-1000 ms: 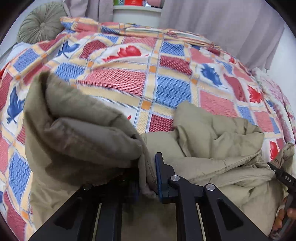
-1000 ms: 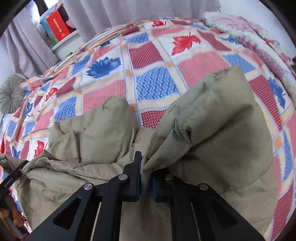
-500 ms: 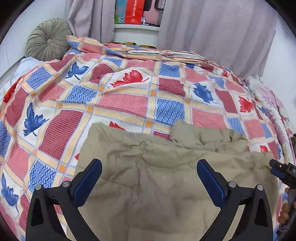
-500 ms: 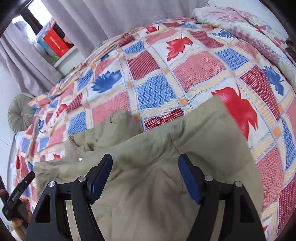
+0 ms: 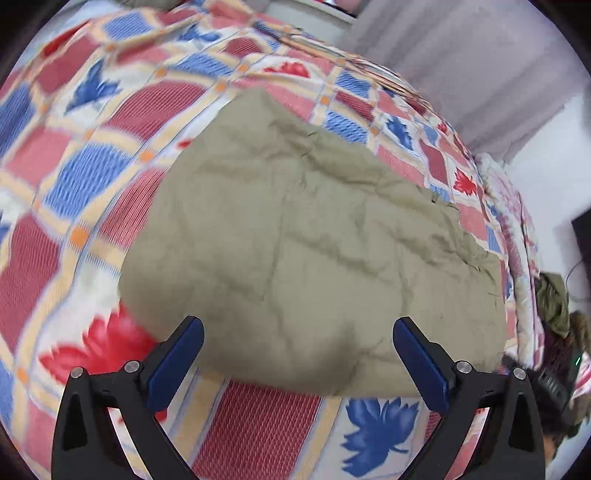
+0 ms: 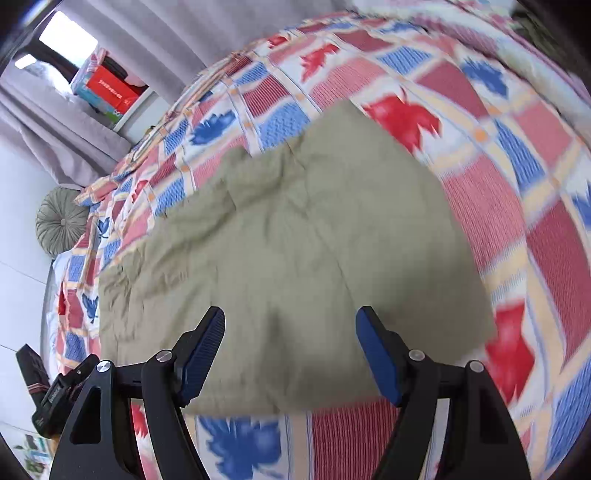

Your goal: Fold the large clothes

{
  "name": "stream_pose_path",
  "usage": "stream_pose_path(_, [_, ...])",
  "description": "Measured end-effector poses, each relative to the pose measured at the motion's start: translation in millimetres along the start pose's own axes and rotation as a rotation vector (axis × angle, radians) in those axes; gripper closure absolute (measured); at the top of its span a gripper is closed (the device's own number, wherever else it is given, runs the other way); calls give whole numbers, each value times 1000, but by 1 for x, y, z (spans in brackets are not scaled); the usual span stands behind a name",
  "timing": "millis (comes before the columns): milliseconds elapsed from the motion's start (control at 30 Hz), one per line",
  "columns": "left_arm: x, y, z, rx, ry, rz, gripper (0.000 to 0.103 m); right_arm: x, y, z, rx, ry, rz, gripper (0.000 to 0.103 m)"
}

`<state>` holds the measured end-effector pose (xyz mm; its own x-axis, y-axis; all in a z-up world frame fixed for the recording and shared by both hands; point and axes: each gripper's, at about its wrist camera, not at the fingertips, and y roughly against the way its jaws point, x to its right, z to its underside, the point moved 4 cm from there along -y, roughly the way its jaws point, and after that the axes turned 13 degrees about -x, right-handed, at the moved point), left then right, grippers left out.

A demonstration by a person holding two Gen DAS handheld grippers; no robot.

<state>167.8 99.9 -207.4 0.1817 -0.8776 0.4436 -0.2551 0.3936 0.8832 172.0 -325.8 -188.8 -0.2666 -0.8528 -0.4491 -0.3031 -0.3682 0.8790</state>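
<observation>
A large khaki padded garment [image 5: 314, 251] lies folded flat on the patchwork bed; it also shows in the right wrist view [image 6: 295, 258]. My left gripper [image 5: 297, 365] is open and empty, its blue pads [image 5: 177, 363] straddling the garment's near edge from above. My right gripper [image 6: 290, 356] is open and empty too, above the near edge of the same garment. The left gripper shows at the lower left of the right wrist view [image 6: 66, 391].
The bed cover [image 5: 258, 424] has red, blue and cream squares with leaf prints. Grey curtains [image 6: 155, 33] hang behind. A shelf with boxes [image 6: 107, 88] and a round green cushion [image 6: 61, 225] are at the far side. Dark clothes [image 5: 554, 306] lie at the bed's right edge.
A second ago both grippers were shut on folds of the garment. They let go, opened wide and pulled back toward the near edge. The garment now lies flat.
</observation>
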Motion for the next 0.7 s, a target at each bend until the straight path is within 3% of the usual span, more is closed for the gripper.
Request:
stream_pose_path(67, [-15,-3,11,-21,63,38,0,14,-3,25,-38,-46,-29,26])
stream_pose_path(233, [-52,-25,26,-69,238,222,0,48,-17,58,-75,-170,-61,26])
stream_pose_path(400, [-65,-49,24,-71,331,327,0,76,-34,56,-58,-367,-250,26])
stream_pose_path(700, [-44,-83,-17,-58,255,240,1,75,-81,20,-69,-446,-438,26])
